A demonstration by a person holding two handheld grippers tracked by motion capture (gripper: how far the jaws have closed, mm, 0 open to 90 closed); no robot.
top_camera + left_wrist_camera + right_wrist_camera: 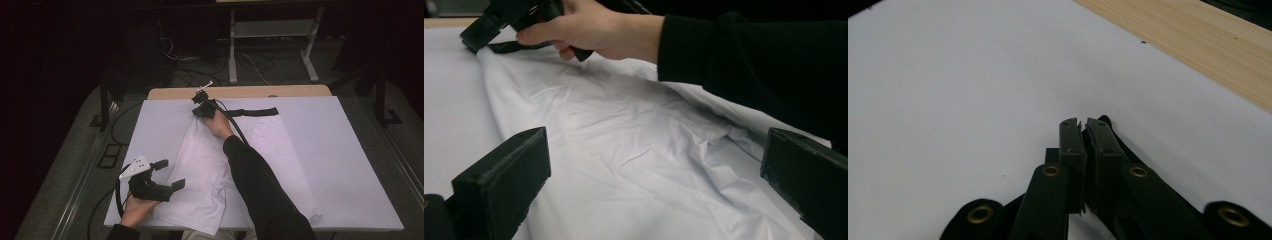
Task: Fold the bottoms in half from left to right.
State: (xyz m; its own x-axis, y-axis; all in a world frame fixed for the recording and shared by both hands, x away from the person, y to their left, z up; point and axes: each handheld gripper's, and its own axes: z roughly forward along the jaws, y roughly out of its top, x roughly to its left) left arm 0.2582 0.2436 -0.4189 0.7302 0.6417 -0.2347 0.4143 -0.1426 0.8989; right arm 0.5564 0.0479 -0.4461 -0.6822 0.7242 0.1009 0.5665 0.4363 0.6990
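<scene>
A white garment (200,165) with a black waistband (255,112) lies crumpled on the white-covered table (345,165). At the far end my right gripper (200,111) sits at the waistband's left end. In the right gripper view its jaws (1083,125) are pressed together with black fabric (1105,121) pinched between them. The left gripper view shows that gripper (476,37) on the band (506,47). My left gripper (170,174) hovers at the garment's near left edge, its jaws wide apart (656,175) with only cloth (624,150) lying beyond them.
The person's black sleeve (260,185) crosses the garment's middle. A bare wooden strip (240,92) runs along the table's far edge. Beyond it stand a metal frame (272,45) and floor cables (200,70). White cover stretches to the right of the garment.
</scene>
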